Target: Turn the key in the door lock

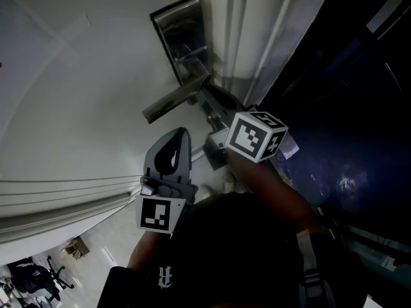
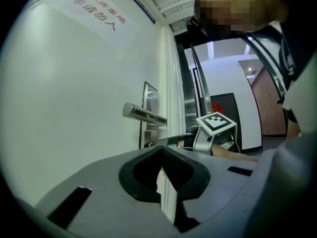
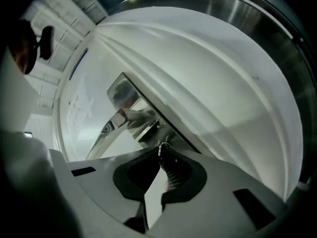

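The key looks seated in the lock just under the door handle, and my right claw is pinched shut on it. Turning comes next, I judge: a steady wrist roll, no sideways pull. My left claw, closed on nothing, hangs short of the handle.

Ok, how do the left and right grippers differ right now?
The right gripper has its tips at the lock plate, below the door handle, and is shut on the key. The left gripper holds nothing and is held away from the lock plate. Both are shut.
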Demonstrator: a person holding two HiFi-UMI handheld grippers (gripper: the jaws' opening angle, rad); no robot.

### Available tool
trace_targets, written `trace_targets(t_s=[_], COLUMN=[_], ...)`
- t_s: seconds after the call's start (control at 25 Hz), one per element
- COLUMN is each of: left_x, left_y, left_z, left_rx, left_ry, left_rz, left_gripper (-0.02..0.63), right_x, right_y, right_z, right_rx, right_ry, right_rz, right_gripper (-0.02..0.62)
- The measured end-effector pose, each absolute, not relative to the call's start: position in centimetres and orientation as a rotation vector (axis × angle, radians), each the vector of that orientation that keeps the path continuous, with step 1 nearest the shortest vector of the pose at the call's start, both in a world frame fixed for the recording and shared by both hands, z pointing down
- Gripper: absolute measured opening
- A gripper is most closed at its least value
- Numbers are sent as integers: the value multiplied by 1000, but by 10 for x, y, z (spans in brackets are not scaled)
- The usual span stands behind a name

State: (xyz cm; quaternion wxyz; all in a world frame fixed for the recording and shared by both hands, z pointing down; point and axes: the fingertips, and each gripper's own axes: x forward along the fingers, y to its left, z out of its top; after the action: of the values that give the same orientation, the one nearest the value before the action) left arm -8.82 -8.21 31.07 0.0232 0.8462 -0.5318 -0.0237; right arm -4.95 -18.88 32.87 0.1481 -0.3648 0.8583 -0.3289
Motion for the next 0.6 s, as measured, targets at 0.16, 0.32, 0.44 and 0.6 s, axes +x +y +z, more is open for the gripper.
trace_targets(t_s=[0.16,0.32,0.44,0.6], left_x=[-89,-89,-89,-89], left_y=[-81,-81,-81,-81], left_z=[311,311,311,310], left_rx=[2621,2621,2623,2626], left_ry=[-1646,-1644,-1644,-1643], left_rz=[-70,-67,-68,-67], left_gripper=[6,6,6,6], right_x=[-48,-49,-46,-45], right_y=[-190,-191,-191,-190], right_z=[328,326,335,340], right_rx=[-951,-861,-824,-774], right_ry=[2340,2241,2133,2029], right_rz=[-1118,-1229,-1372,-1494], right_gripper=[22,23,23,23])
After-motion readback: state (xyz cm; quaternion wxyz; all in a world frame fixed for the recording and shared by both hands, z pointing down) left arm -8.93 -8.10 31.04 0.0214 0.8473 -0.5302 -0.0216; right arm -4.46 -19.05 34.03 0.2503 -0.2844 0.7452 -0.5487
